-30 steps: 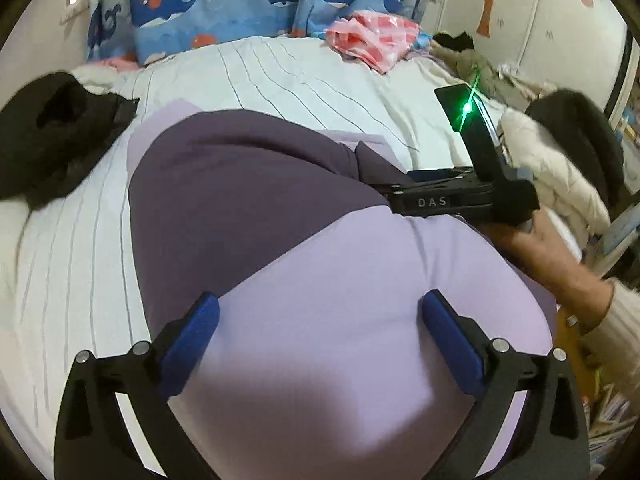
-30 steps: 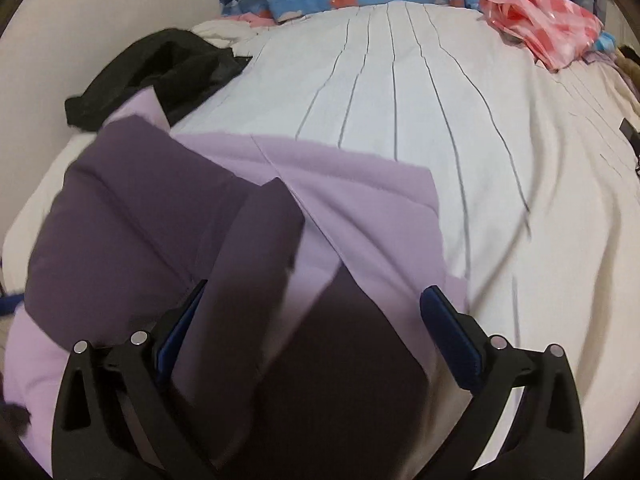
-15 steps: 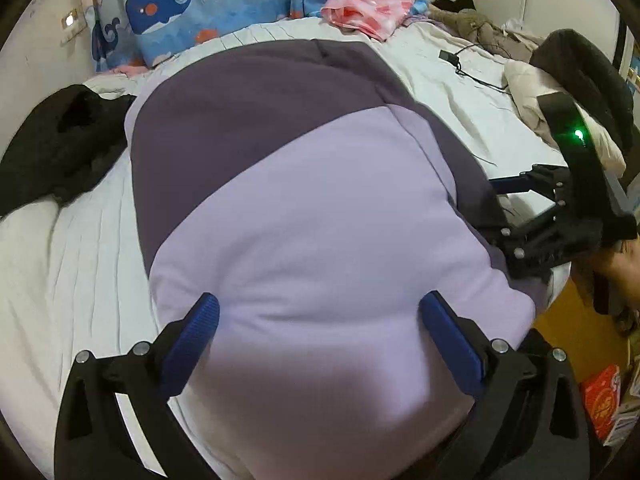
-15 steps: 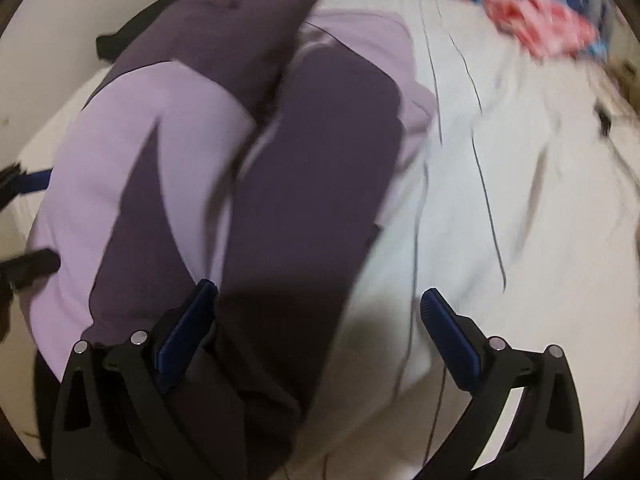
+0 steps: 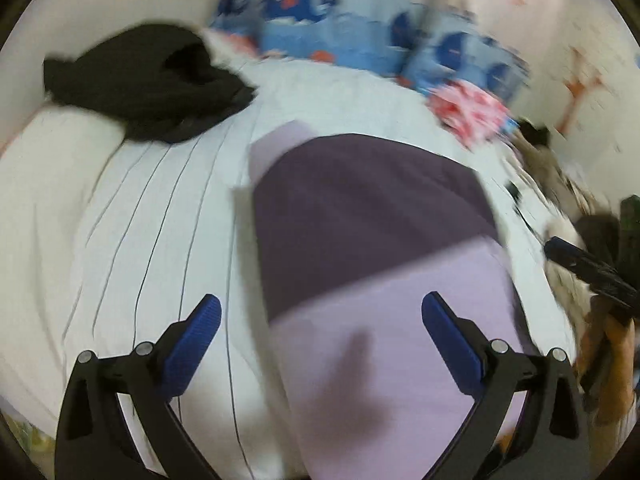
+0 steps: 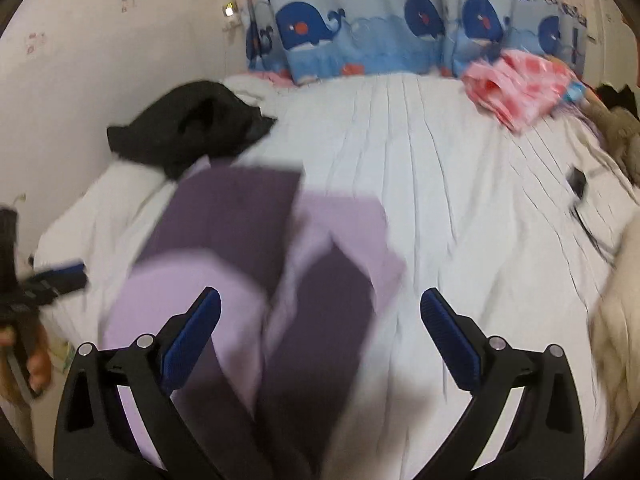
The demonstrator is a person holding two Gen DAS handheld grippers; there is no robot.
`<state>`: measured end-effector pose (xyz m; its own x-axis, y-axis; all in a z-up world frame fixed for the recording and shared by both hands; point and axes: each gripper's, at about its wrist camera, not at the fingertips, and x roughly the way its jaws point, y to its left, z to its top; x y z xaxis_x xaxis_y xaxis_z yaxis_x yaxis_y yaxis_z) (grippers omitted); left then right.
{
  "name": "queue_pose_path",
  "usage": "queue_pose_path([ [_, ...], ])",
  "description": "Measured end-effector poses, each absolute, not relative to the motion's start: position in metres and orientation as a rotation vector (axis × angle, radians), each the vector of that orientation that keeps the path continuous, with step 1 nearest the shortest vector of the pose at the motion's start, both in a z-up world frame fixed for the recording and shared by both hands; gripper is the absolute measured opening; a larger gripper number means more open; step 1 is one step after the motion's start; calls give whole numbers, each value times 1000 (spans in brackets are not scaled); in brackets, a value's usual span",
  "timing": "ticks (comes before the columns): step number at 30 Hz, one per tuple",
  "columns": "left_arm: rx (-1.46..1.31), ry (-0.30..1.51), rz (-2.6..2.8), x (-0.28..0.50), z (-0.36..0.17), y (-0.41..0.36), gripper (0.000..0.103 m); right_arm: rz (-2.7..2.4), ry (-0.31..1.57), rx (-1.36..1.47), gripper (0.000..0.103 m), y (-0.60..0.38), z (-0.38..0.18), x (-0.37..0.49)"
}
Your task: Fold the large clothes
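Bed (image 6: 420, 168) holds folded garment (image 5: 372, 216); left gripper (image 5: 320, 332), right gripper (image 6: 320, 320) wide apart, empty. Risk: fold slumping off edge.

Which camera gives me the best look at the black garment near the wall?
The left wrist view: the black garment sits larger there, fully unobstructed, though blurred. The right wrist view shows it smaller, its near edge meeting the purple garment.

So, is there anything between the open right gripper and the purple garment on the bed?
Nothing visible. The purple garment lies directly below and ahead of the right gripper; the black clothing and pink clothing lie farther back.
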<state>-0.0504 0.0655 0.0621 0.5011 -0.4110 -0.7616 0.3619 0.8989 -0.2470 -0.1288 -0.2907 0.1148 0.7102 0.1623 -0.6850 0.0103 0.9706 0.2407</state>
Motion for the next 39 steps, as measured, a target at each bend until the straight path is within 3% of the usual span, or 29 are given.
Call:
queue_pose_path([
  [2,-85,985,-435,-30,46,68,96,95,825,223,97,-290,103,-85],
  [6,-275,1132,-531,1,-3,69,97,77,1037,205,97,-282,16,-38],
  [10,-450,1221,-679,11,-36,58,98,52,980,330,97,-304,5,-62],
  [14,-305,1163,-669,3,-23,25,98,33,871,463,97,-307,-8,-75],
  [20,31,1008,-660,8,44,-20,95,-28,701,692,97,-321,-18,-99],
  [23,58,1064,-621,7,20,-14,95,32,816,576,97,-324,-5,-94],
  [27,-124,1076,-604,14,-9,25,95,-26,695,459,97,-331,51,-86],
  [30,-92,1038,-577,14,11,23,95,-46,780,309,97,-314,54,-44],
  [32,-2,995,-568,13,22,11,95,-59,900,202,97,-303,19,-13],
  [35,22,1047,-589,20,6,-4,98,-8,963,404,97,-324,-43,-8],
  [39,20,1056,-607,27,-11,-5,98,12,1023,382,97,-323,-34,-2],
])
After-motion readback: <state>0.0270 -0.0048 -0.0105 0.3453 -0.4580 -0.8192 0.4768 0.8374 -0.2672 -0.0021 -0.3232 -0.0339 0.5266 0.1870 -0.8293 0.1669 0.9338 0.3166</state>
